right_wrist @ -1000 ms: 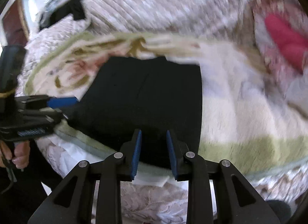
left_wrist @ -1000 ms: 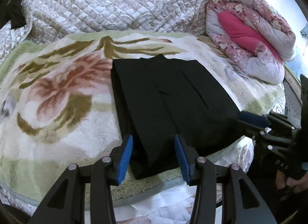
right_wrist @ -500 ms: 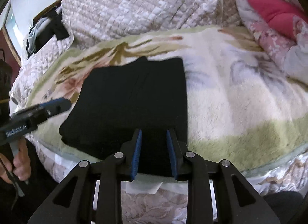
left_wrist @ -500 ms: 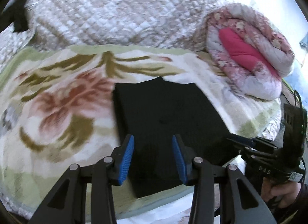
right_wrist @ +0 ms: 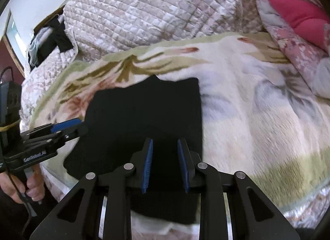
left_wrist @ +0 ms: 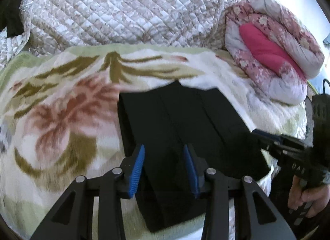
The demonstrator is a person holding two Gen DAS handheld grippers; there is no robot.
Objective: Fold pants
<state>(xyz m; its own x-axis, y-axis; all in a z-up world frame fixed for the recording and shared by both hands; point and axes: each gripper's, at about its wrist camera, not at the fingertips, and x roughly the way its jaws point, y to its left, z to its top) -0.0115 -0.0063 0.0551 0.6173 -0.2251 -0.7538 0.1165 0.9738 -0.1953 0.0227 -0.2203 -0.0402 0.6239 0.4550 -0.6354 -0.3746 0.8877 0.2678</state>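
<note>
The black pants (left_wrist: 181, 128) lie folded into a flat rectangle on the flowered blanket (left_wrist: 61, 116), near its front edge. They also show in the right wrist view (right_wrist: 148, 112). My left gripper (left_wrist: 164, 167) is open and empty, just above the near left corner of the pants. My right gripper (right_wrist: 165, 163) is open and empty over the near right part of the pants. Each gripper shows in the other's view, the right one (left_wrist: 288, 149) and the left one (right_wrist: 53, 134), both at the near edge of the pants.
A rolled pink and white quilt (left_wrist: 278, 54) lies at the right of the bed. A quilted beige cover (left_wrist: 123, 8) is piled at the back. Dark clothes (right_wrist: 49, 39) hang at the far left. The bed's front edge is just below the pants.
Both grippers have stayed open and shifted slightly over the near edge of the pants. The pants lie as before.
</note>
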